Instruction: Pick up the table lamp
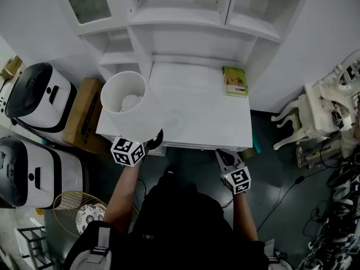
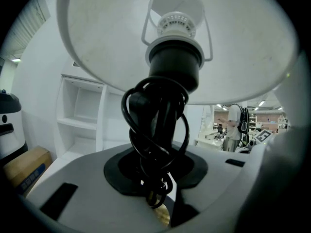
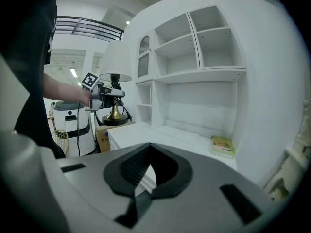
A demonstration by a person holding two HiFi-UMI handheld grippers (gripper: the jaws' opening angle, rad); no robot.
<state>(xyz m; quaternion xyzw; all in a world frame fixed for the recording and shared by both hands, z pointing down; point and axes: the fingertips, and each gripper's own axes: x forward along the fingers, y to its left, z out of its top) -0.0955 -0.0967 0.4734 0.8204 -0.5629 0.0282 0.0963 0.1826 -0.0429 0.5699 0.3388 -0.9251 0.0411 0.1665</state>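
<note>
The table lamp has a white drum shade [image 1: 126,102], a black stem [image 2: 163,125] wound with black cord, and a brass foot on a black base [image 3: 115,121]. My left gripper [image 1: 147,144] is shut on the stem below the shade and holds the lamp upright at the white desk's [image 1: 202,122] front left corner. From the left gripper [image 2: 160,188] view the stem fills the space between the jaws. The right gripper view shows the left gripper [image 3: 104,97] and lamp at far left. My right gripper [image 1: 225,157] hangs before the desk's front right edge, shut and empty [image 3: 141,193].
A green book [image 1: 235,81] lies at the desk's back right, under a white hutch of shelves [image 1: 185,16]. A cardboard box [image 1: 83,114] and two white-and-black appliances [image 1: 36,97] stand left. A wire basket [image 1: 73,210] sits on the floor; a white chair [image 1: 315,114] stands right.
</note>
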